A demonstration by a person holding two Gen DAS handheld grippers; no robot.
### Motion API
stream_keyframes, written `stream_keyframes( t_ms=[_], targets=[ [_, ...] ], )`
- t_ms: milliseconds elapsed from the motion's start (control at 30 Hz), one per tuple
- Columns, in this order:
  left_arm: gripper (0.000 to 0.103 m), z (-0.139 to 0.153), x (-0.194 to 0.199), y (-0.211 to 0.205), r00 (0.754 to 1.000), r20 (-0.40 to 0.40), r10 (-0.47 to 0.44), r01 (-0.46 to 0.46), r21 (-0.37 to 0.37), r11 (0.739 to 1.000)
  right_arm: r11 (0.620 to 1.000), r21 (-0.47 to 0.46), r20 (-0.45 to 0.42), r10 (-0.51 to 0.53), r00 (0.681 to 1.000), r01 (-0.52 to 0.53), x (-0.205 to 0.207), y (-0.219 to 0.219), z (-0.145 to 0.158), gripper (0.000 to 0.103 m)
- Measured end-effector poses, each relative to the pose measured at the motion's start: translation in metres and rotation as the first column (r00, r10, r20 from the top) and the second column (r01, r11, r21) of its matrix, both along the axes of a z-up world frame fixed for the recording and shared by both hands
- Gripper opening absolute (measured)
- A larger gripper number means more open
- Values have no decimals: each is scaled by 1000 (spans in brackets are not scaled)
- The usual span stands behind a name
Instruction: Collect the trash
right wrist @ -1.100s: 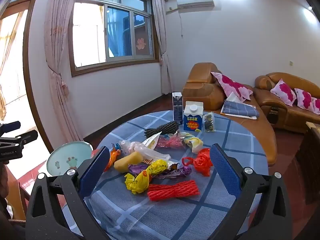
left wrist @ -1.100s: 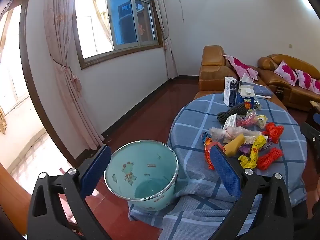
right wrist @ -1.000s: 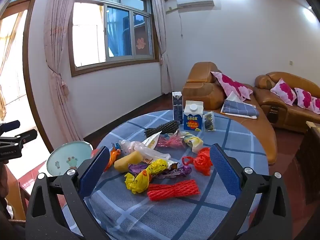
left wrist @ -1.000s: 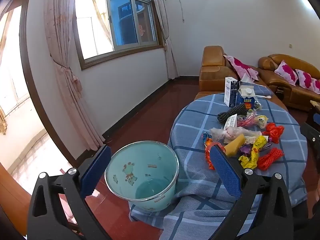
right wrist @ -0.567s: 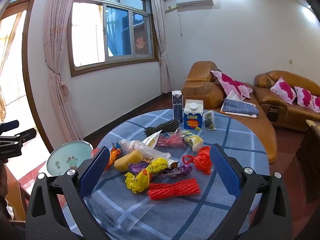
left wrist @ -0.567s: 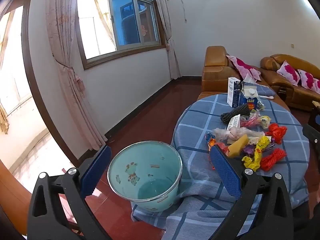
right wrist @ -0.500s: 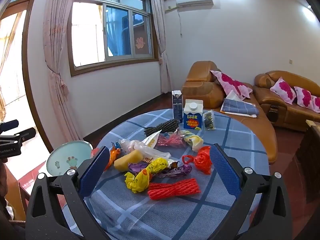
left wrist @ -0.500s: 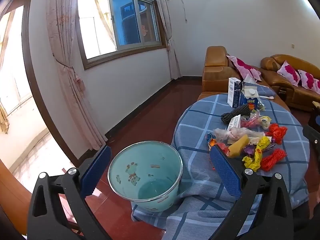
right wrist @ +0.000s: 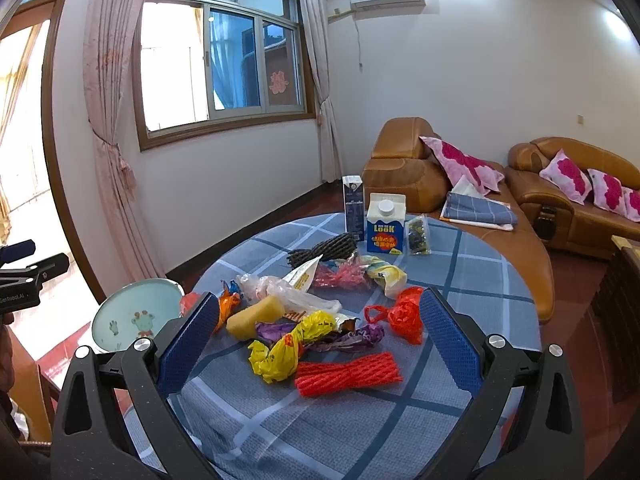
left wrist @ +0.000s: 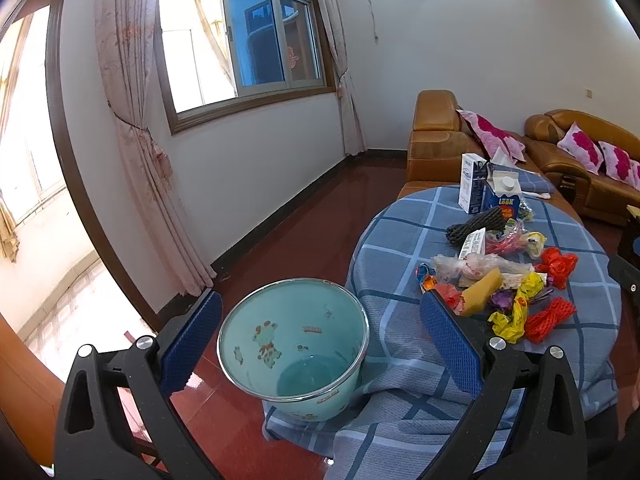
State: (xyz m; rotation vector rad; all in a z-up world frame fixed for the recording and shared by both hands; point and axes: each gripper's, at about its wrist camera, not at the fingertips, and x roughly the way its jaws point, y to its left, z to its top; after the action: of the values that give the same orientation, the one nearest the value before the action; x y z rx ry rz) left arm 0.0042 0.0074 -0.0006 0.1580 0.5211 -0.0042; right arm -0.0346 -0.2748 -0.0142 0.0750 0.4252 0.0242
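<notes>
Grippers both spread wide, empty; left gripper (left wrist: 320, 340) over bin (left wrist: 293, 350); right gripper (right wrist: 318, 336) above wrappers (right wrist: 280, 350).

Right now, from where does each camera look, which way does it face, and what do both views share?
Left wrist: sits on the left tool, looking down and forward at the empty teal bin beside the round table; only its open blue pads show.
Right wrist: sits on the right tool, above the table's near edge, facing the trash pile; its open pads frame the red foam net, and the left tool shows at the far left.
Shared: bin, table, trash, milk carton, sofa.
</notes>
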Motion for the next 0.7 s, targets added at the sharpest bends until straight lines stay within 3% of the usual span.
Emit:
stream_keyframes(
  t_ms=[700],
  targets=[
    [97, 1, 1, 4, 1000, -5, 6, -6, 3, 1000, 1000, 1, -2, 2, 1000, -2, 0, 0, 0, 98]
  ],
)
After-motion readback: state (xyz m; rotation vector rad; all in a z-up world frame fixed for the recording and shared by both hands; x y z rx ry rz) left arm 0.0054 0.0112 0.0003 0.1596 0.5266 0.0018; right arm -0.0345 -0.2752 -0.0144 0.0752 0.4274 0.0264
